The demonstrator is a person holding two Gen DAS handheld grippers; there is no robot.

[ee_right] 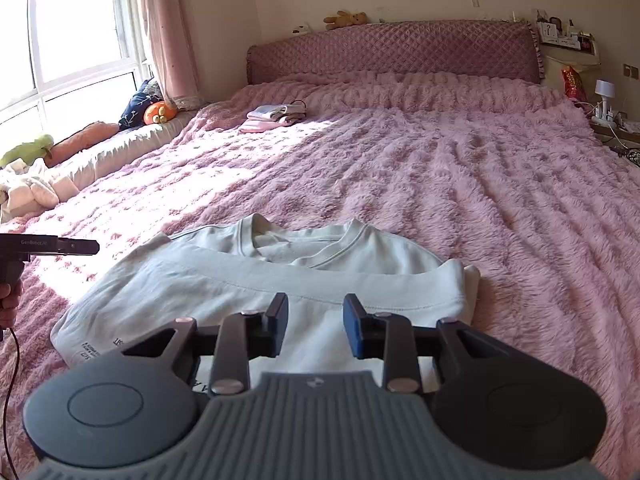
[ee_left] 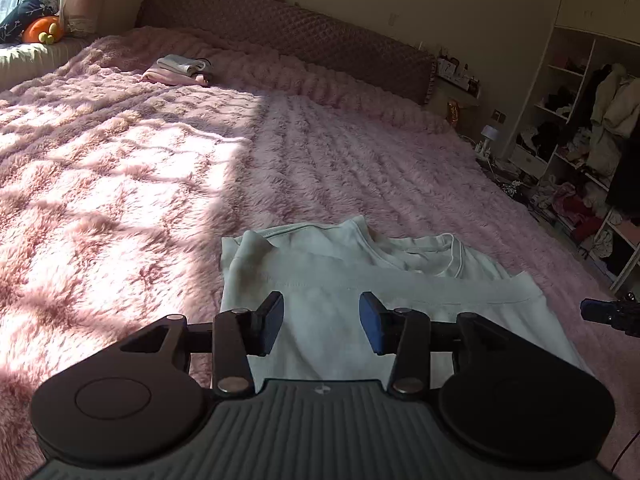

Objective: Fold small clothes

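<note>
A pale mint shirt [ee_left: 320, 280] lies folded on the pink fluffy bedspread [ee_left: 120, 180], its hem laid up toward the collar. My left gripper [ee_left: 321, 322] hovers above the shirt's near part, open, with nothing between its blue pads. In the right wrist view the same shirt [ee_right: 240, 280] spreads flat, collar [ee_right: 296, 248] away from me. My right gripper [ee_right: 316, 326] is open over the shirt, its pads apart and clear of the cloth. The left gripper's tip [ee_right: 76, 247] shows at the left edge, the right gripper's tip [ee_left: 608, 314] at the right edge.
A small stack of folded clothes [ee_right: 276, 117] lies far up the bed near the quilted headboard [ee_right: 396, 50]. Cushions and soft toys [ee_right: 152, 110] line the window seat on the left. Open shelves with clothes [ee_left: 580, 140] stand to the right of the bed.
</note>
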